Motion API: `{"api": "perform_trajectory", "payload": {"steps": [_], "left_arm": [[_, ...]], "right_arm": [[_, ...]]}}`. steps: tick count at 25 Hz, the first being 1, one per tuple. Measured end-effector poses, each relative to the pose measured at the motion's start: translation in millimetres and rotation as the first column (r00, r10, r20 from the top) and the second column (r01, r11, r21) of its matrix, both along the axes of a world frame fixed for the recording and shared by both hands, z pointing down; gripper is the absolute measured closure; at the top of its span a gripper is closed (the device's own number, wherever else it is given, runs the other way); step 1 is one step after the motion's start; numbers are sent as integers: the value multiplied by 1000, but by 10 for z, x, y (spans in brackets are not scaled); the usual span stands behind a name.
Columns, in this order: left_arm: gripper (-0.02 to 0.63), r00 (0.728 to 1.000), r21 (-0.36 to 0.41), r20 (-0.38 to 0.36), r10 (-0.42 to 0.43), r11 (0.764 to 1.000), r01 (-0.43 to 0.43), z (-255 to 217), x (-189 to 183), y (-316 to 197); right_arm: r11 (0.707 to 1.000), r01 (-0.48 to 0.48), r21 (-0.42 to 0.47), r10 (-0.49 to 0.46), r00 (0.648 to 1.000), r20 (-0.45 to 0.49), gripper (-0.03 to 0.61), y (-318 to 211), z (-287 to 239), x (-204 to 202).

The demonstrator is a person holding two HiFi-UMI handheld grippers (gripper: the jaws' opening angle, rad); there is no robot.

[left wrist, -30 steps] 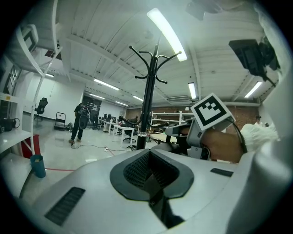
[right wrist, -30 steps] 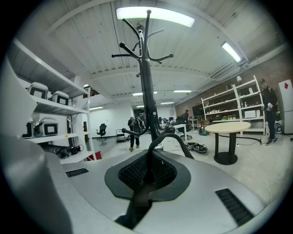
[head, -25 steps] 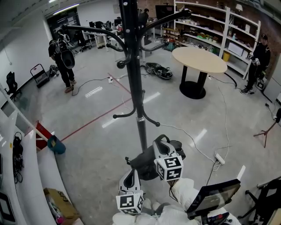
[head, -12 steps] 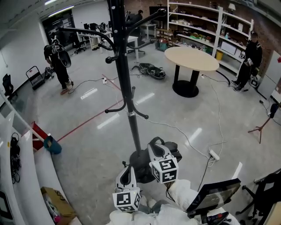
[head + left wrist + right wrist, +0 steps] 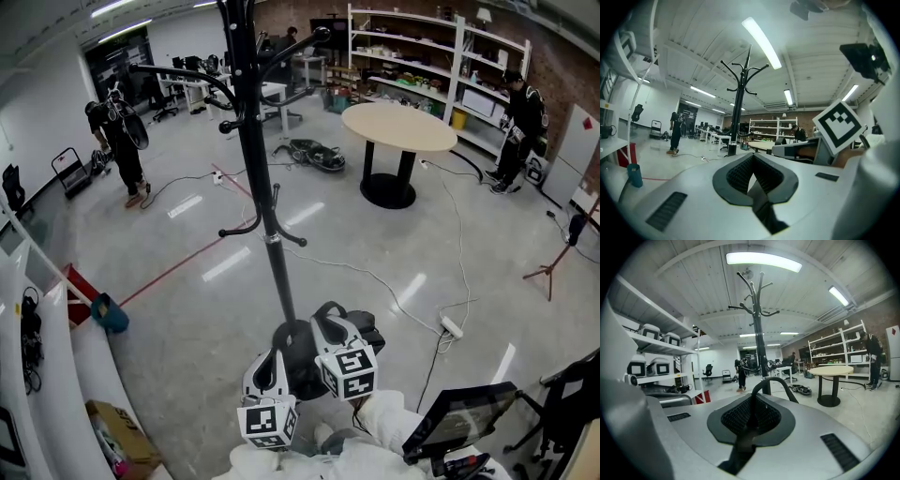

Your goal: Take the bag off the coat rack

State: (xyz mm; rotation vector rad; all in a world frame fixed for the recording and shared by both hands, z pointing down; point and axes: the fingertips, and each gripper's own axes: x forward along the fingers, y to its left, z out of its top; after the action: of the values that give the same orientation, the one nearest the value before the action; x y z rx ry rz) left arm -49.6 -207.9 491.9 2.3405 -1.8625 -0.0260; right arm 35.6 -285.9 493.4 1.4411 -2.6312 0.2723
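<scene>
Floor: a glossy grey concrete floor [image 5: 187, 309] runs open around the stand, leaving room to step back.
Rack: the tall black metal coat rack [image 5: 258, 169] stands upright. Its curved hooks carry nothing in view, so the bag looks to be already off it.
Bag: the small black bag [image 5: 368, 323] hangs low near the rack's foot, just beyond the right gripper and partly hidden by it.
Right gripper [image 5: 330, 319]: its fingers pinch the bag's black loop handle [image 5: 776, 383], which arches up out of them. That hold probably lets the bag hang by its own weight.
Left gripper [image 5: 272, 364]: its fingers are pressed together on nothing. It sits low beside the right gripper, seemingly idle because one grip is enough.
</scene>
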Motion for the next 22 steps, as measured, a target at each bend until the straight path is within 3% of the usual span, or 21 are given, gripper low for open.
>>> {"api": "perform_trajectory", "payload": {"steps": [8,22], "left_arm": [[612,999,40,-9,49,998,-49,-119,-92,129],[612,998,53,-25,55,997,-53,-153,-417,549]], "right_arm": [[998,-49,44,50,999,-15,554,339,-36,-100],[992,-89,86,88,996,9,554,855,-186,-335]]}}
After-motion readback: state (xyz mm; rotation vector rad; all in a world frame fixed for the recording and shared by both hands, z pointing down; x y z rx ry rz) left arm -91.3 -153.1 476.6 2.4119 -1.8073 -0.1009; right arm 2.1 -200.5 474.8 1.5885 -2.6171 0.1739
